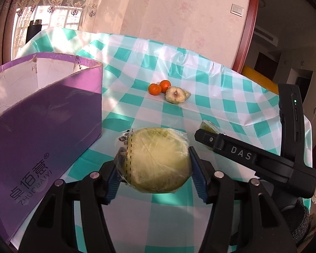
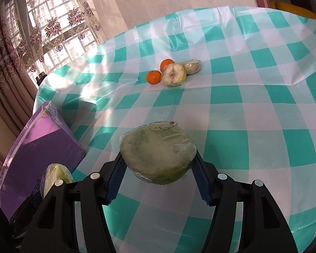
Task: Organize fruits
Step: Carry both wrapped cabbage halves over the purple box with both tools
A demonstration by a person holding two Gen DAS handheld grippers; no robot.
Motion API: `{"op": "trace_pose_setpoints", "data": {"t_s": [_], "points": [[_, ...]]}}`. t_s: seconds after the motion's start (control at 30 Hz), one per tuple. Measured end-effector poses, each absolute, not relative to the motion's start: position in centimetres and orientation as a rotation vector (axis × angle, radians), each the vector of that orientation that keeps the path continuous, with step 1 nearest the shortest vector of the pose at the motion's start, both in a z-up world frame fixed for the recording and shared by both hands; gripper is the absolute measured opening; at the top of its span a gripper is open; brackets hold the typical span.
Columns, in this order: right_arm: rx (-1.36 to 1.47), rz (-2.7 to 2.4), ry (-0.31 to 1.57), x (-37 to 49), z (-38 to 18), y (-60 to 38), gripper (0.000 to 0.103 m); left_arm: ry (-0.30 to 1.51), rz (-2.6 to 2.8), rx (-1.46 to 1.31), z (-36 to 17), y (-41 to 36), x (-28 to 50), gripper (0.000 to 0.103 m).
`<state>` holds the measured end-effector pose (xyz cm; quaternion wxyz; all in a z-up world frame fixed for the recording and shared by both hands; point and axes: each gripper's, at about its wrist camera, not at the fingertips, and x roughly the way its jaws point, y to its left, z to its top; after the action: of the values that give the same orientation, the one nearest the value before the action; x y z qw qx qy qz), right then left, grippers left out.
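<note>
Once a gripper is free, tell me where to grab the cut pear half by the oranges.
Grip the wrapped pear half across its rounded skin sides, coming from above. Its cut face stands tilted toward the cameras, an orange sits close on its left, so a top approach looks clearest.

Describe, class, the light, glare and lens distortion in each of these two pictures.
Left wrist view: sun through the curtained window whitens the checked tablecloth; the purple box bows under fisheye; film on the wrapped fruit half in the left gripper glints. Right wrist view: streaky glare on the tablecloth by the box; the table edge curves; the right gripper and its fruit half are sharp.
</note>
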<state>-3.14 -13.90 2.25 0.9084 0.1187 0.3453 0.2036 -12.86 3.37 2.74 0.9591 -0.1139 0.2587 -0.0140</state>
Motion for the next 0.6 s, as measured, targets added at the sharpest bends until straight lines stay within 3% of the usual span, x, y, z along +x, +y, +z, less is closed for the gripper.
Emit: {"op": "trace_pose_setpoints", "data": {"t_s": [0.17, 0.6], "points": [[0.286, 0.441, 0.602, -4.8, 3.4, -13.4, 0.059, 0.437, 0.056, -0.205, 3.9, 4.7, -15.3, 0.058], [0.262, 0.549, 0.538, -7.5, 6.5, -8.9, 0.059, 0.271, 0.252, -0.166, 9.7, 8.8, -20.3, 0.058]]}}
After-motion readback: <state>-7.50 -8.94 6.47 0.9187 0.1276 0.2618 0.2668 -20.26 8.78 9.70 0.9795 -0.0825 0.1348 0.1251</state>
